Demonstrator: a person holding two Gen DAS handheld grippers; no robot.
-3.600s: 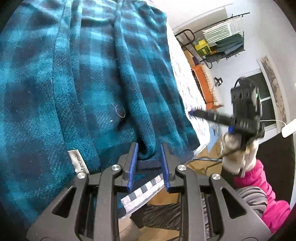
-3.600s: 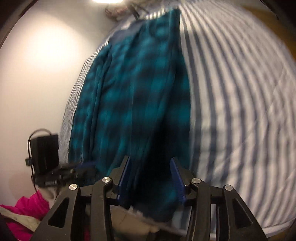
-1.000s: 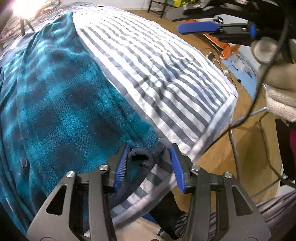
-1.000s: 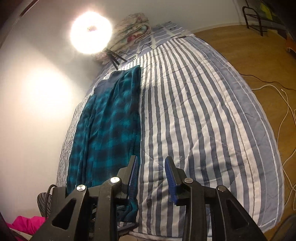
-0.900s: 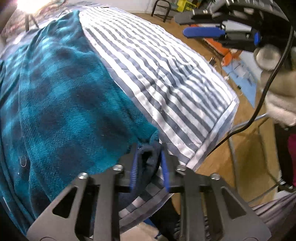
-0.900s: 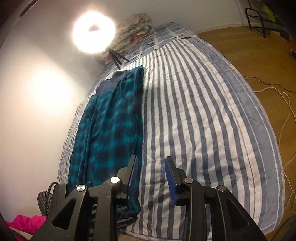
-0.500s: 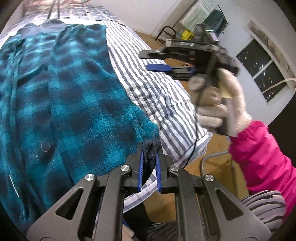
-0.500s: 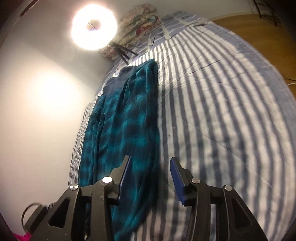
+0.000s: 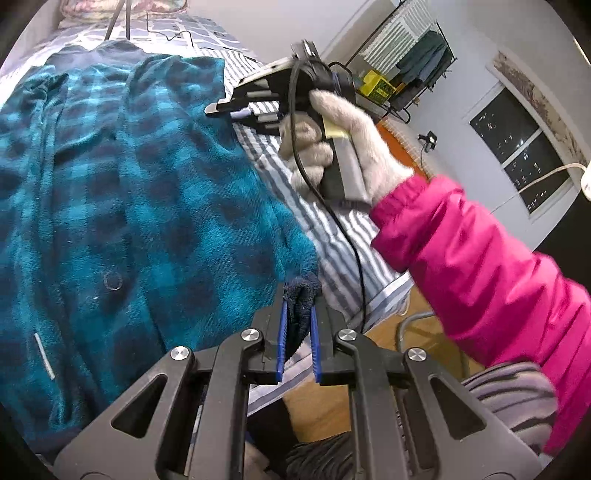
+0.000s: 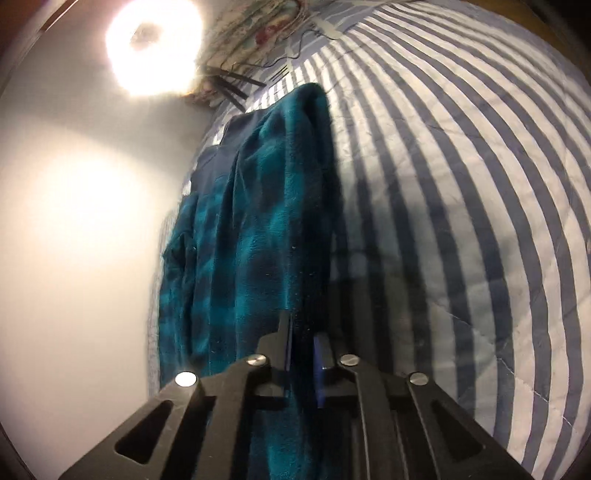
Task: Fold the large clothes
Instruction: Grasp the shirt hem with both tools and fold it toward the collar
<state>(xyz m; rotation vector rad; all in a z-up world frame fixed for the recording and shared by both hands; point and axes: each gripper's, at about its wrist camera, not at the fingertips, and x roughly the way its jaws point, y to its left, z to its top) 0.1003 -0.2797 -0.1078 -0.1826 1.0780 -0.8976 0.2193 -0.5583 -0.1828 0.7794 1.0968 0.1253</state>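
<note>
A large teal and dark plaid fleece garment (image 9: 129, 192) lies lengthwise along the left side of a striped bed cover (image 9: 332, 229). My left gripper (image 9: 298, 310) is shut on the garment's dark near corner and holds it slightly raised. In the right wrist view the same garment (image 10: 258, 221) runs up the bed beside the wall. My right gripper (image 10: 304, 330) is shut on its right-hand edge, further up the bed. The left wrist view shows the right gripper (image 9: 229, 109) over that edge, held by a gloved hand (image 9: 343, 133) in a pink sleeve (image 9: 480, 266).
A bright ring light (image 10: 155, 48) and folded bedding (image 10: 258, 22) sit at the head of the bed. The wall (image 10: 74, 221) runs close along the left side. The striped cover (image 10: 461, 184) spreads wide to the right. A clothes rack (image 9: 413, 62), a window (image 9: 524, 147) and wooden floor lie beyond the bed.
My left gripper shut on the garment's dark corner and raised it. My right gripper came down from above the bed to the garment's right edge and shut on it.
</note>
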